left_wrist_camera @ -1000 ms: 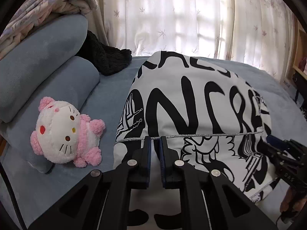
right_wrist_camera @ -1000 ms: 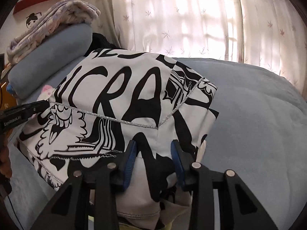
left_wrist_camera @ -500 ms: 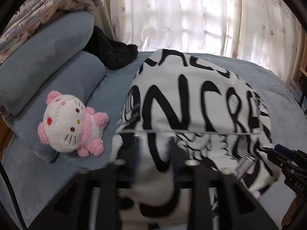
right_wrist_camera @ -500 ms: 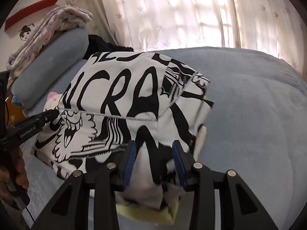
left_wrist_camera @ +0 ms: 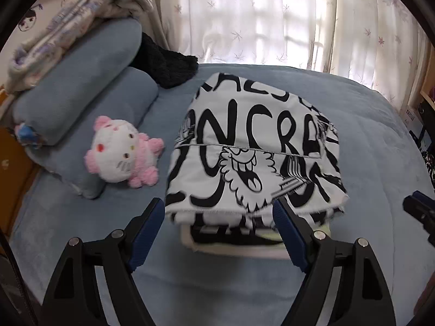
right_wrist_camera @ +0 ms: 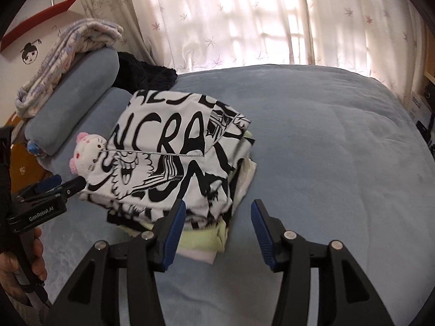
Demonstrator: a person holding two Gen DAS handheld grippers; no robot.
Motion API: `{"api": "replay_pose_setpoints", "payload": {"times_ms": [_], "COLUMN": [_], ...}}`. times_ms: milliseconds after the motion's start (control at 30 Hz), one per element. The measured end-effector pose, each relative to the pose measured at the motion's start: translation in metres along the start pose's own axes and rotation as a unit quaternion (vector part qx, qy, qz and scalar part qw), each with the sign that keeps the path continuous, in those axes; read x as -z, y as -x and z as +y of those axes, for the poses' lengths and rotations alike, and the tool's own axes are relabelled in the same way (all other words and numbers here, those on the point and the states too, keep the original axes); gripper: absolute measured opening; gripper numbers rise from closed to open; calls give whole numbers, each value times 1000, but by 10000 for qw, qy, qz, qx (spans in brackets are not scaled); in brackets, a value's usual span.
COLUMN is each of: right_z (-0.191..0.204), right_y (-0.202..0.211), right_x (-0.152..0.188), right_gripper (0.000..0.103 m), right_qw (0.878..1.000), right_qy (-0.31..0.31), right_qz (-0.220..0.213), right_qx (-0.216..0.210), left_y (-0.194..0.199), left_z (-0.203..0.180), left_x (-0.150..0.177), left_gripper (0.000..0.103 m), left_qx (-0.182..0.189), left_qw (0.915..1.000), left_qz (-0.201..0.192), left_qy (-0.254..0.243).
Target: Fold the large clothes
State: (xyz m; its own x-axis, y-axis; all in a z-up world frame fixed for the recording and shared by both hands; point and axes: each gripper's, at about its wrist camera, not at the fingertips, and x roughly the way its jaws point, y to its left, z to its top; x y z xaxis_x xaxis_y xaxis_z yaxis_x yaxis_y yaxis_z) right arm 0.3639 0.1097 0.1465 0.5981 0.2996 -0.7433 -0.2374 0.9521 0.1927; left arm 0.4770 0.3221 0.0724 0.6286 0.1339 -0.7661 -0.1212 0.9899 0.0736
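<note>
A white garment with black graffiti lettering [left_wrist_camera: 252, 146] lies folded on the blue bed [left_wrist_camera: 380, 141]. It rests on a pale yellow-green and white layer [right_wrist_camera: 206, 237]. My left gripper [left_wrist_camera: 217, 209] hovers above and just short of its near edge, jaws opening wide, pads not touching cloth. In the right wrist view the garment [right_wrist_camera: 174, 146] lies ahead to the left. My right gripper [right_wrist_camera: 217, 206] is off its near right corner, jaws opening, with only bed between them. A hand [right_wrist_camera: 16, 258] holds the left gripper at the left edge of that view.
A pink and white plush toy [left_wrist_camera: 122, 154] leans on the blue pillows [left_wrist_camera: 81, 103] left of the garment. A floral blanket [left_wrist_camera: 76, 32] tops the pillows, and a black fuzzy cloth [left_wrist_camera: 168, 65] lies behind. Curtains [left_wrist_camera: 258, 13] close the far side. Bare bed [right_wrist_camera: 326, 149] stretches right.
Both grippers were shut on the garment's near edge. They have let go, spread their jaws and drawn back and up. The garment now lies flat and folded.
</note>
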Motion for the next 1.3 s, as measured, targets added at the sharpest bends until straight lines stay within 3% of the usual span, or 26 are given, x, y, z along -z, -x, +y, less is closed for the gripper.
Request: {"api": "replay_pose_setpoints", "payload": {"times_ms": [300,467,667,900,1033,1167,1300], "right_z": [-31,-45,-52,-61,-63,-66,-66], "right_y": [130,202,254,278,275,261,246], "right_x": [30,65,122,215,263,304,336], "right_gripper": [50,55,56,56,56,62,65], "right_qw": [9997,9995,9992,9992,9990,9995,9987], "right_qy": [-185,-64,231,279,271,44,-103], "right_qz": [-85,-272,-323,-294,-325,-246,-234], "right_qx": [117,127,55,-30,127,174,431], "left_y": [139,211,268,291,282,262,244], "left_z": [11,2,-27,-76,-103,-123,-143], "left_x": [29,74,146,242,289,325,351], "left_gripper": [86,92,92,94,97,98,98], "left_qx": [-58,160,678,1060,1044,1044,996], "left_qw": [9993,9980,9952,9893,9892,9914,9934], "left_qz": [-328,-597,-701,-985,-1018,-773,-553], "left_qy": [171,144,21,-187,-138,162,165]}}
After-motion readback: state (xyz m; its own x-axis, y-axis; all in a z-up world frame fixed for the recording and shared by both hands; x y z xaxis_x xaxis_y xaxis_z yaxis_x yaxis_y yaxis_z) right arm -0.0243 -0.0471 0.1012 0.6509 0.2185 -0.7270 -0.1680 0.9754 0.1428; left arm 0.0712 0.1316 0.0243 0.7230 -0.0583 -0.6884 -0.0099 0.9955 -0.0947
